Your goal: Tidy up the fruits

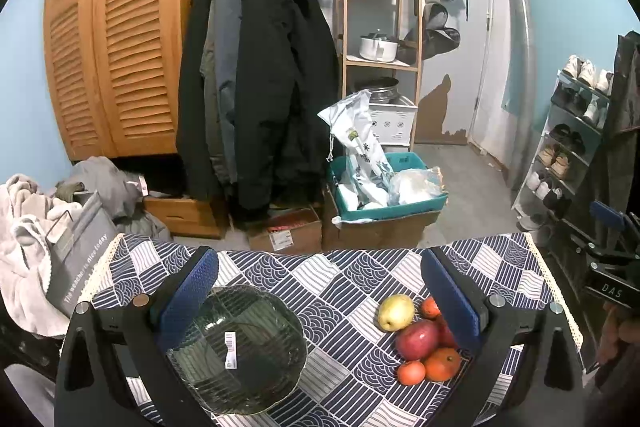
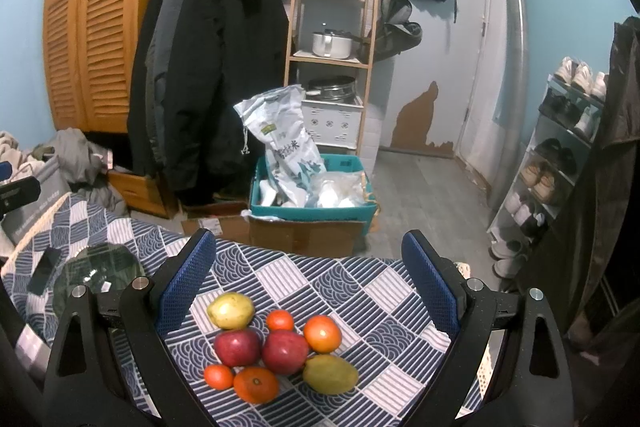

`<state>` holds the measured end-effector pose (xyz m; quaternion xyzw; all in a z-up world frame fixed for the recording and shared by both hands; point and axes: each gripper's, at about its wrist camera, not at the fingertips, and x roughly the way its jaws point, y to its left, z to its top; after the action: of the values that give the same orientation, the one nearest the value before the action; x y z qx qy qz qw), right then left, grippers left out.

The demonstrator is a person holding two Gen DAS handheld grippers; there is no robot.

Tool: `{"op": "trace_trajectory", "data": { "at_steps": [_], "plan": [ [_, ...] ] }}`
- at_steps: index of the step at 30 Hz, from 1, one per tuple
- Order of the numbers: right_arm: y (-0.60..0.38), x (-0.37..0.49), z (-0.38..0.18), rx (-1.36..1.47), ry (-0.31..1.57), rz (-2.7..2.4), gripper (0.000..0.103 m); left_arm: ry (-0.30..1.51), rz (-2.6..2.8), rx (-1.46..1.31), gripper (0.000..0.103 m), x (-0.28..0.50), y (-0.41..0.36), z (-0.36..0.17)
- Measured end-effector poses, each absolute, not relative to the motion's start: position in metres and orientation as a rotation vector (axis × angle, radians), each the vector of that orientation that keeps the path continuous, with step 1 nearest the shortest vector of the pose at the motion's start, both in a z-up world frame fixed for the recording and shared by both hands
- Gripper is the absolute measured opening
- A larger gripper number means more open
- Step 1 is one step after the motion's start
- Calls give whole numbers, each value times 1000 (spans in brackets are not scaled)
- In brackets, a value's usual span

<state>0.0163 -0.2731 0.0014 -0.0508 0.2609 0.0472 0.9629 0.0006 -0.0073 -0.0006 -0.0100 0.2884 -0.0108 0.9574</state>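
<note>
A cluster of fruit lies on the patterned tablecloth (image 2: pixel 360 291): a yellow-green pear (image 2: pixel 231 310), two red apples (image 2: pixel 237 346) (image 2: pixel 285 351), several oranges (image 2: pixel 322 333) and a green mango (image 2: pixel 330 373). My right gripper (image 2: pixel 308 291) hovers open above this pile, its blue pads wide apart and nothing held. In the left wrist view the pile shows again with the pear (image 1: pixel 396 311) and one apple (image 1: pixel 417 339) beside the right finger. My left gripper (image 1: pixel 320 295) is open over the table, with a clear glass plate (image 1: pixel 240 347) just under its left finger.
The table's far edge (image 1: pixel 320 247) drops to a floor with cardboard boxes (image 1: pixel 286 235) and a teal bin (image 2: pixel 312 203). Coats (image 1: pixel 260 87), a wooden shelf (image 1: pixel 380 27) and a shoe rack (image 2: pixel 560 155) stand beyond. A dark phone (image 2: pixel 44 269) lies by the glass plate (image 2: pixel 96 275).
</note>
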Motion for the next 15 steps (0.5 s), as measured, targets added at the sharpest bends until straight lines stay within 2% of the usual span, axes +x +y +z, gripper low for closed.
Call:
{"op": "trace_trajectory", "data": {
  "at_steps": [15],
  "plan": [
    [-269, 15, 1, -109, 531, 96, 92, 589, -26, -23, 102, 0, -9, -3]
  ]
}}
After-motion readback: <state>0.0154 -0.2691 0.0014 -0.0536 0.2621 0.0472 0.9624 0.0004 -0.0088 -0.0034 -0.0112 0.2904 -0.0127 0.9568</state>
